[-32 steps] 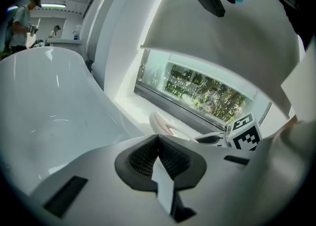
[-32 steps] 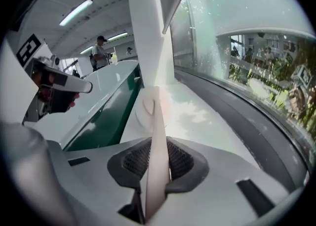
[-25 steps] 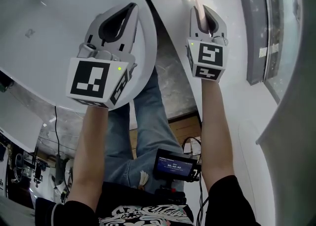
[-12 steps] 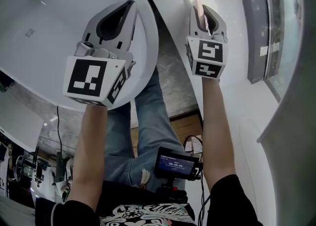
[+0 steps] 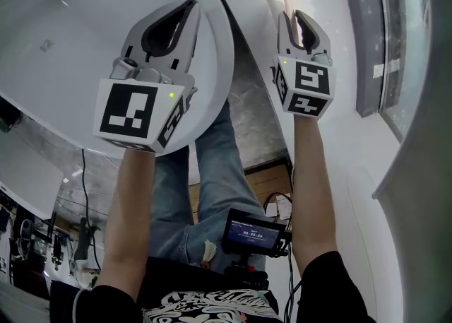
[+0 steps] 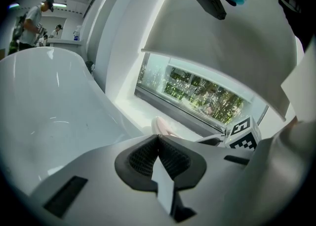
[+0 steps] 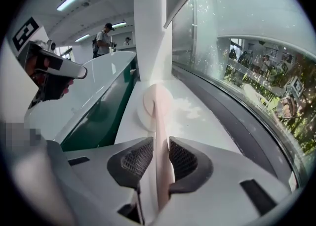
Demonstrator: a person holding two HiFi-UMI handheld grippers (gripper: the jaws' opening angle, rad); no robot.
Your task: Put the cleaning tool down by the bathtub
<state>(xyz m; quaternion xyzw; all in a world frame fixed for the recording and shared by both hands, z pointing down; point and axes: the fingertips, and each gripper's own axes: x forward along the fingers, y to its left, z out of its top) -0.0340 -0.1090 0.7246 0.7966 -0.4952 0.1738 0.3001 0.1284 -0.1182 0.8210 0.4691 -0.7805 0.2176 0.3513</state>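
Jaws shut on nothing, my left gripper (image 5: 186, 9) hangs over the bathtub (image 5: 78, 25). My right gripper (image 5: 297, 18) pinches the handle of the cleaning tool (image 7: 153, 102), whose head looks settled on the ledge (image 7: 200, 116) beside the tub. I judge the next move is to let go and back away. Only the right gripper view shows the head whole.

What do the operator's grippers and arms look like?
The left gripper and right gripper are both light grey moulded shells tapering to black ribbed pads. Each carries a white cube with black square markers and a small green light. The forearms are bare, with black short sleeves and blue jeans.
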